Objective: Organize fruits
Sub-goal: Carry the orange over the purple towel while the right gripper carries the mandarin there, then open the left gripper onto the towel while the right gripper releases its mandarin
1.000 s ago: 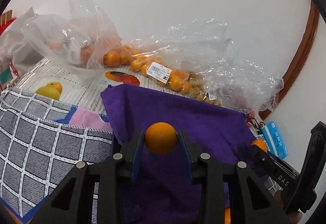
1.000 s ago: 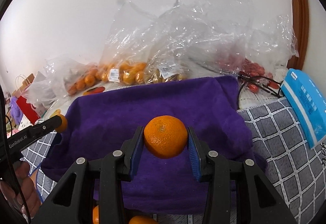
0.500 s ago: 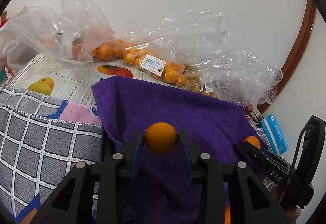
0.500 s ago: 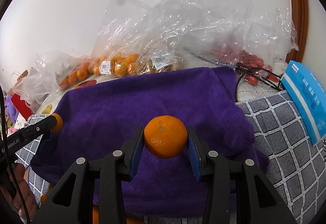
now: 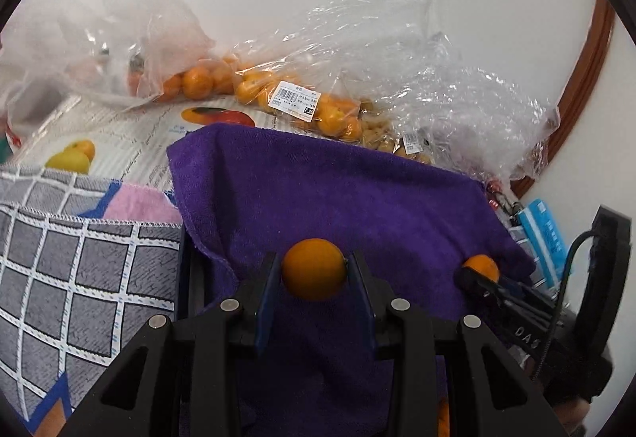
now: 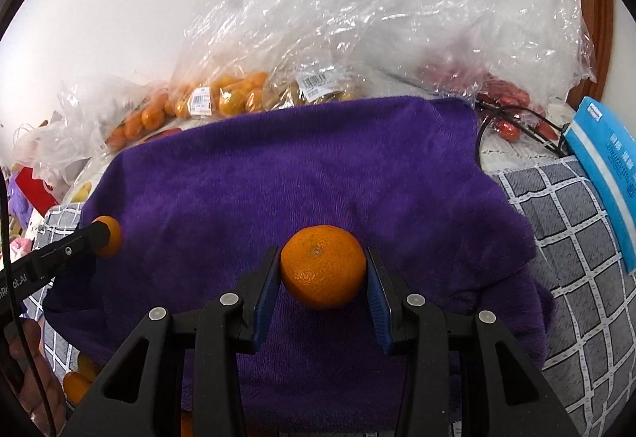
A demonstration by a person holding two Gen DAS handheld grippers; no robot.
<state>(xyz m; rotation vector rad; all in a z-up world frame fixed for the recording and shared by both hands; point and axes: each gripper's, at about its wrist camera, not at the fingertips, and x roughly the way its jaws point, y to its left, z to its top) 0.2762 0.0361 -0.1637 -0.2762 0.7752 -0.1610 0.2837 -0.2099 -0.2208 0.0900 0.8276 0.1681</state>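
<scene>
While clamped, both tangerines (image 5: 314, 270) (image 6: 322, 265) look round, glossy, unbruised.

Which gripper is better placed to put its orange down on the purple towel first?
Probably the right gripper: its orange hangs over the open middle of the purple towel. The left gripper holds its orange nearer the towel's left edge.
</scene>
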